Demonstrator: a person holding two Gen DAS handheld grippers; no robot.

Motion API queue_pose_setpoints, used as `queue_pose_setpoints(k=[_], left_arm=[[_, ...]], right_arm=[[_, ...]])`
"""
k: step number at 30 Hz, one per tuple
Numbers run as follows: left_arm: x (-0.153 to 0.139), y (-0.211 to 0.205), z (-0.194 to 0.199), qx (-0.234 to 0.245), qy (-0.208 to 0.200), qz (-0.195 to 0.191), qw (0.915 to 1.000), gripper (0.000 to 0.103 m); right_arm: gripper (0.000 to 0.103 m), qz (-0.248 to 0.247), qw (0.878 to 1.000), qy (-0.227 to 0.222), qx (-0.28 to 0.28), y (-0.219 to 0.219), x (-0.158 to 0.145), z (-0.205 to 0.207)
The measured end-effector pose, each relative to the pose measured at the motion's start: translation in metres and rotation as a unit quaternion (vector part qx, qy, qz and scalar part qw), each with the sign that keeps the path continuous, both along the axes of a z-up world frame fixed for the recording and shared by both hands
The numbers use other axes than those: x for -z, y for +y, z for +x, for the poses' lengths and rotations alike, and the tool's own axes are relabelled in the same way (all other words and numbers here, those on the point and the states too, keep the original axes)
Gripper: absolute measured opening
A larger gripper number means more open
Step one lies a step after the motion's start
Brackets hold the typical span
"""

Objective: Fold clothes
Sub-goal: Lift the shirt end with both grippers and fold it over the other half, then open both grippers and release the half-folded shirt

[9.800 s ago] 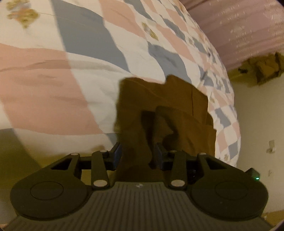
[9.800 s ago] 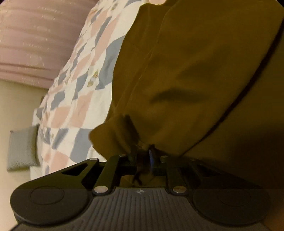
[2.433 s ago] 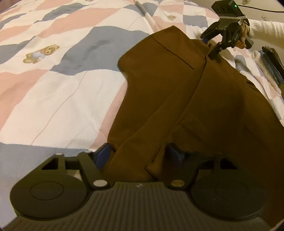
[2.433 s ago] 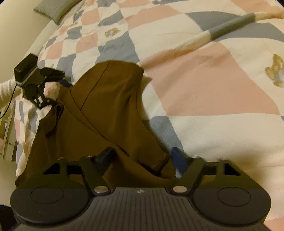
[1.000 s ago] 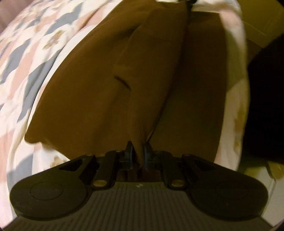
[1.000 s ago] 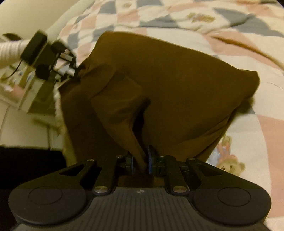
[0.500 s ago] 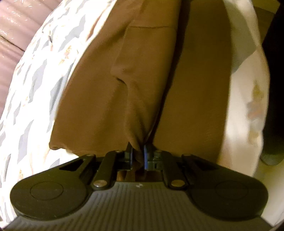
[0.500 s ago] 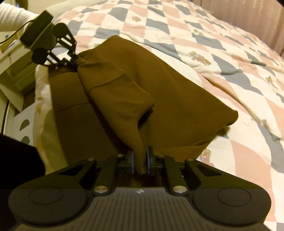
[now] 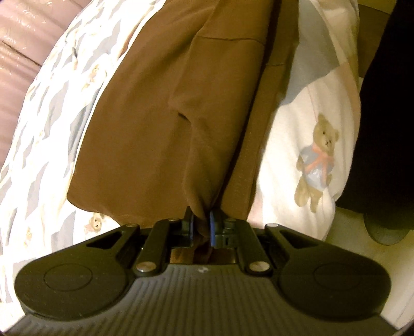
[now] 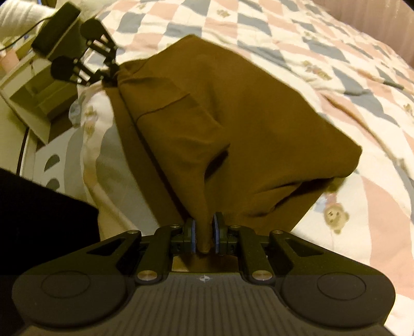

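A brown garment lies stretched over the near edge of a bed, with one layer folded over another. My left gripper is shut on a bunched corner of it. My right gripper is shut on the opposite corner, the cloth pinched between its blue pads. In the right wrist view the left gripper shows at the upper left, holding the far corner, with a white sleeve behind it. The cloth runs taut between the two grippers.
The bed has a quilt with pink, grey and white diamonds and teddy bears. A pink headboard stands at the far left. A pale shelf unit stands by the bed edge. Dark clothing fills the lower left.
Both grippers were open around the garment 2.4 s ago and have since shut on its corners. Over the last second they have drawn the cloth toward the bed's edge and pulled it taut.
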State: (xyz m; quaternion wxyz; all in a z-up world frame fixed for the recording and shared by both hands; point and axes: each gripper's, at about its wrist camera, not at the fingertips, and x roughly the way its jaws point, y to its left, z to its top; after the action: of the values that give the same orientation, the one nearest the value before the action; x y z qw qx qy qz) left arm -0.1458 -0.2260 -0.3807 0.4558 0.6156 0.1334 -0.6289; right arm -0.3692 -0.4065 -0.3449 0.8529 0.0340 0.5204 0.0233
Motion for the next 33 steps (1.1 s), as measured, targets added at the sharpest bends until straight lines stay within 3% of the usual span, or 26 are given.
queue_pose_setpoints(k=[5, 8, 12, 16, 19, 22, 25, 26, 29, 31, 32, 33], left_arm=[[-0.012, 0.002, 0.0, -0.011, 0.016, -0.004, 0.9998, 0.008], [-0.016, 0.018, 0.013, -0.01, 0.011, 0.003, 0.9999, 0.008], [-0.004, 0.027, 0.004, -0.003, -0.003, 0.009, 0.9999, 0.008], [-0.002, 0.033, 0.0, -0.022, -0.017, 0.01, 0.9996, 0.01], [-0.02, 0.038, 0.009, -0.086, -0.009, 0.021, 0.996, 0.013], [-0.053, 0.041, 0.021, -0.158, 0.015, 0.012, 0.9873, 0.014], [-0.089, 0.024, 0.029, -0.23, 0.083, -0.056, 0.9681, 0.013], [-0.097, 0.011, 0.028, -0.242, 0.113, -0.082, 0.9601, 0.013], [-0.09, -0.025, 0.011, -0.236, 0.168, -0.118, 0.9499, 0.014], [-0.071, -0.043, 0.007, -0.253, 0.205, -0.113, 0.9389, 0.015], [-0.06, -0.047, 0.007, -0.27, 0.22, -0.107, 0.9314, 0.015], [-0.047, -0.05, 0.009, -0.285, 0.225, -0.096, 0.927, 0.015]], right_arm=[[0.013, 0.01, 1.0, -0.005, 0.019, -0.003, -0.014, -0.01], [0.013, 0.015, 1.0, 0.007, 0.009, 0.006, -0.003, -0.011], [0.015, 0.024, 0.999, 0.015, 0.043, 0.004, 0.011, -0.008], [0.053, 0.01, 0.998, 0.032, 0.051, 0.01, -0.002, -0.014], [0.055, 0.035, 0.994, 0.027, 0.104, -0.004, -0.022, -0.028], [0.053, 0.067, 0.975, -0.014, 0.209, -0.04, -0.04, -0.041], [0.041, 0.081, 0.957, -0.068, 0.269, -0.067, -0.046, -0.036], [0.04, 0.09, 0.955, -0.067, 0.276, -0.071, -0.041, -0.027], [0.039, 0.128, 0.94, -0.059, 0.309, -0.085, -0.019, -0.007], [0.035, 0.187, 0.909, -0.059, 0.368, -0.098, 0.002, -0.014], [0.027, 0.211, 0.896, -0.07, 0.385, -0.101, 0.01, -0.02], [0.024, 0.214, 0.892, -0.067, 0.393, -0.101, 0.018, -0.023]])
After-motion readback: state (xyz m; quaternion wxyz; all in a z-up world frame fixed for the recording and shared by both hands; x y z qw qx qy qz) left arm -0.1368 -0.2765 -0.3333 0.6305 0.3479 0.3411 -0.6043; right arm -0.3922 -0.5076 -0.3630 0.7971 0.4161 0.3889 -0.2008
